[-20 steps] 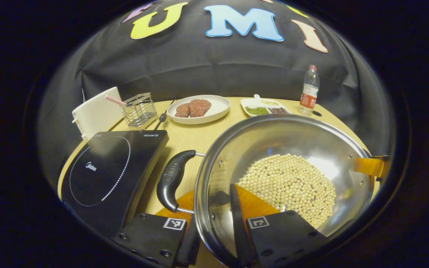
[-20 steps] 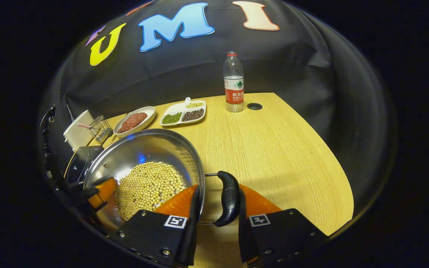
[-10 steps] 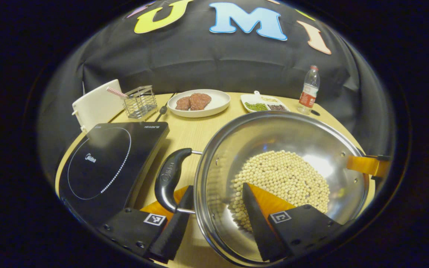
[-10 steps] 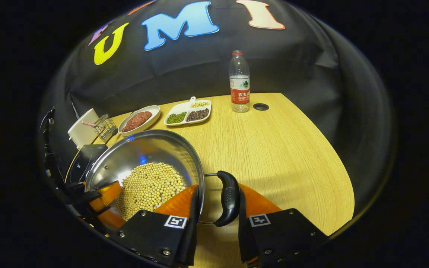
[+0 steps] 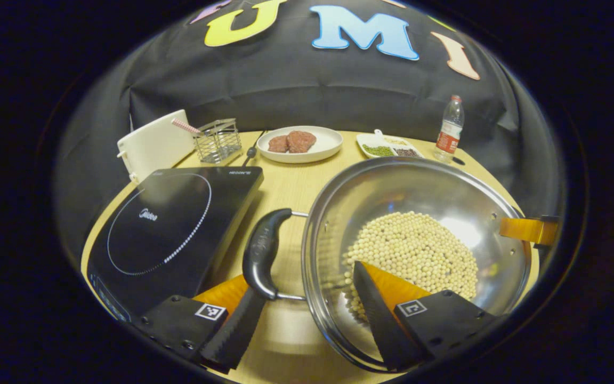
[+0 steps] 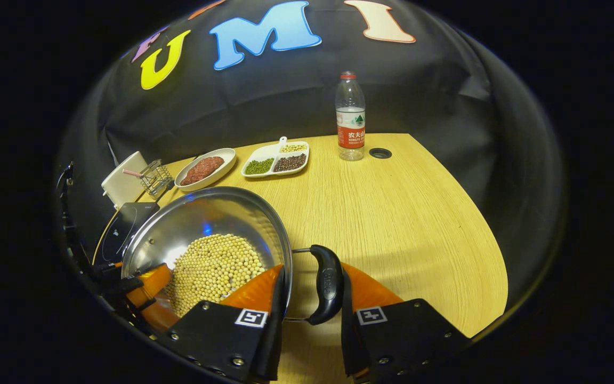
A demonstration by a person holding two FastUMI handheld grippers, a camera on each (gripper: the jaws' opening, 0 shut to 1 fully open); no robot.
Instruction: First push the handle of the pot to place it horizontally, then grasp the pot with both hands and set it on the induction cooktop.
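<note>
Black induction cooktop (image 5: 168, 229) lower left of left gripper view; steel pot (image 5: 419, 256) right of it on table (image 6: 392, 213). Left gripper (image 5: 307, 314) wide open, straddling pot rim. Right gripper (image 6: 307, 312) clamps rim and handle (image 6: 328, 282).

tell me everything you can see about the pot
The pot is a wide, shallow, shiny metal pan with a rolled rim and a heap of pale round beans in its bowl. A black curved handle on wire brackets sits at each side. It is on the wooden table, right of the black cooktop. The left gripper straddles its rim and near handle, open; the right gripper is closed across the rim and far handle.
</note>
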